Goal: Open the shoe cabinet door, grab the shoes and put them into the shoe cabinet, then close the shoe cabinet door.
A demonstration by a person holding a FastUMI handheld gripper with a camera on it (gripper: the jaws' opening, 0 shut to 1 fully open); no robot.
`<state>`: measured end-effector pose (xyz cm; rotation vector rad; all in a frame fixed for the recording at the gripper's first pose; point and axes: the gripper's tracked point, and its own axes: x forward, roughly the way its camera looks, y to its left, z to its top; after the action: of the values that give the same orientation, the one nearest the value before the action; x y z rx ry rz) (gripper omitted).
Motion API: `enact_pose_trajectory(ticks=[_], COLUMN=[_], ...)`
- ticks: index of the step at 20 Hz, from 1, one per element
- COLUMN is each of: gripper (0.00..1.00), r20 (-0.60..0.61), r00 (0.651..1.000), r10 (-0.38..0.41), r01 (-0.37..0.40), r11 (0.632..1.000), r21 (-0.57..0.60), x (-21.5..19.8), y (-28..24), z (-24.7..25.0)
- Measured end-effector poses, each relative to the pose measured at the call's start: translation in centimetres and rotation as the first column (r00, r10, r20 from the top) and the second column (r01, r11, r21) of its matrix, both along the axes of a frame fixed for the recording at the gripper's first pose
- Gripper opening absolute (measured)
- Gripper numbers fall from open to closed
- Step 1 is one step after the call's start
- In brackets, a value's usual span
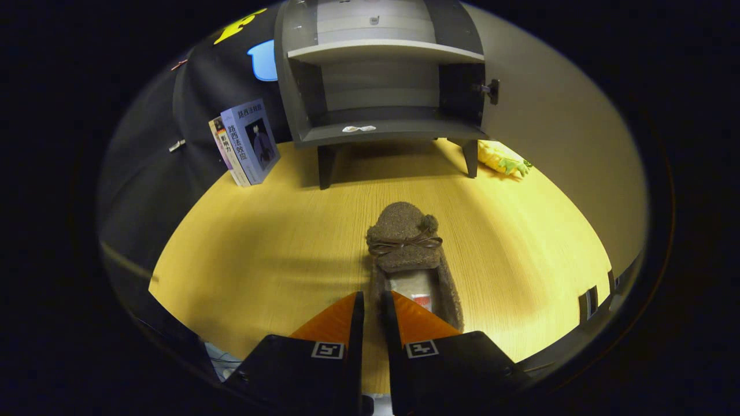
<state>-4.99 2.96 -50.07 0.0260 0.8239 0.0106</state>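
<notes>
Jaws nearly closed, my gripper (370, 300) pinching the left side wall of the fuzzy brown slipper (410, 254) on the wooden table (260, 248), with the shoe cabinet (381, 75) standing open well beyond it.

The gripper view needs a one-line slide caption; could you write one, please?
Fingers pinch the brown slipper's side wall before the open shoe cabinet.

Slipper (411, 245) – fuzzy brown fleece, satin-look bow. Worktop (260, 248) – matt wood-grain laminate. Shoe cabinet (376, 134) – smooth matt grey board. Books (245, 141) – glossy paper covers.
</notes>
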Motion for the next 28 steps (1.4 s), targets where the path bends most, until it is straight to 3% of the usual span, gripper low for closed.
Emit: enact_pose_trajectory(ticks=[5, 17, 18, 28], gripper=[0.24, 0.24, 0.05, 0.05], r20=[-0.051, -0.001, -0.004, -0.004], r00=[0.999, 1.000, 1.000, 1.000], r10=[-0.003, -0.024, -0.023, -0.015], r01=[0.002, 0.024, 0.023, 0.015], r11=[1.000, 1.000, 1.000, 1.000], r21=[-0.009, 0.004, -0.001, 0.005], x=[1.2, 6.7, 6.2, 5.5], y=[-0.3, -0.6, -0.7, -0.4], z=[-2.9, -4.9, -4.7, -2.6])
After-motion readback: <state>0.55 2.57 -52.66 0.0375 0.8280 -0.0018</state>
